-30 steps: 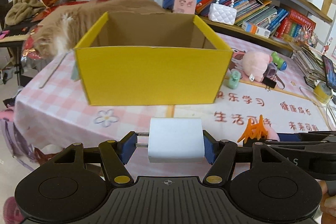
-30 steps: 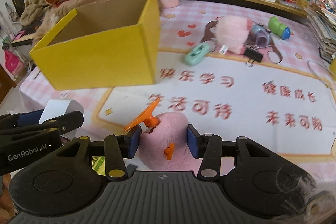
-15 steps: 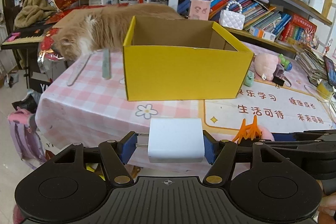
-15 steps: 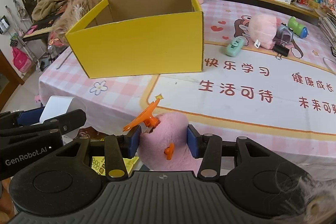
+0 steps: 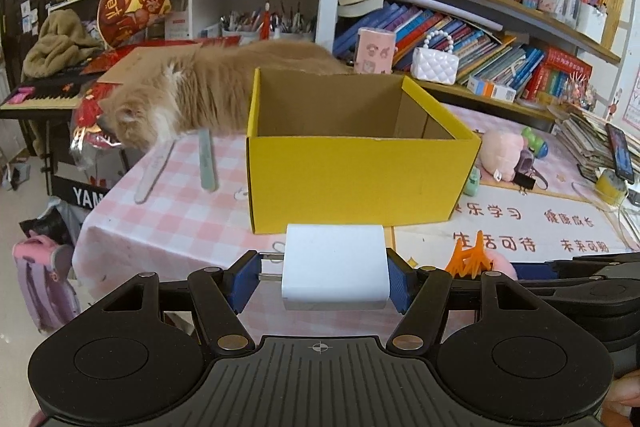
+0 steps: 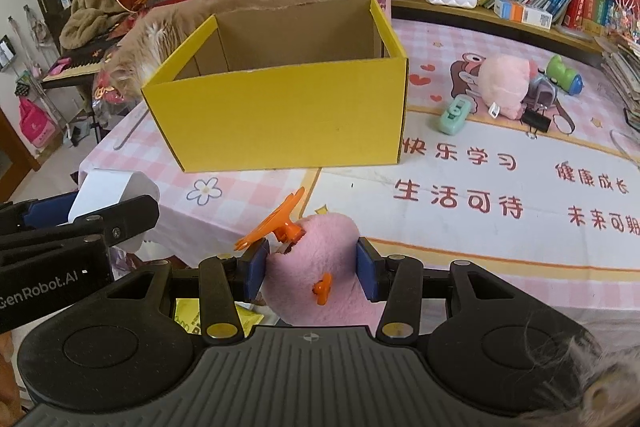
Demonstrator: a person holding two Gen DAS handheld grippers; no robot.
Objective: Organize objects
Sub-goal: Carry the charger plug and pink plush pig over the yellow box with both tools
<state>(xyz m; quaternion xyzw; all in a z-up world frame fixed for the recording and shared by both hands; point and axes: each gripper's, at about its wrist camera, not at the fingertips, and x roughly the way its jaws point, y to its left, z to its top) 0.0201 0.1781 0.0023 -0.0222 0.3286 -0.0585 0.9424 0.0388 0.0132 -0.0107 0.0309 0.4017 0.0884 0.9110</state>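
Note:
My left gripper [image 5: 320, 277] is shut on a white charger plug [image 5: 335, 273], held at the table's near edge in front of the open yellow cardboard box [image 5: 356, 179]. My right gripper [image 6: 312, 269] is shut on a pink plush toy with orange antlers [image 6: 320, 263], also near the front edge, right of the left gripper. The box [image 6: 288, 115] looks empty inside. The charger [image 6: 108, 195] also shows at the left of the right wrist view.
An orange cat [image 5: 192, 95] lies behind the box. A pink plush [image 6: 506, 83], mint tape dispenser [image 6: 452, 115], binder clip [image 6: 536, 119] and green toy [image 6: 564, 73] lie right of the box. Two flat strips [image 5: 208, 159] lie to its left. Bookshelves stand behind.
Both grippers, holding their objects, have pulled back from the box and risen; the box looks farther away and more of the table's near edge and floor shows.

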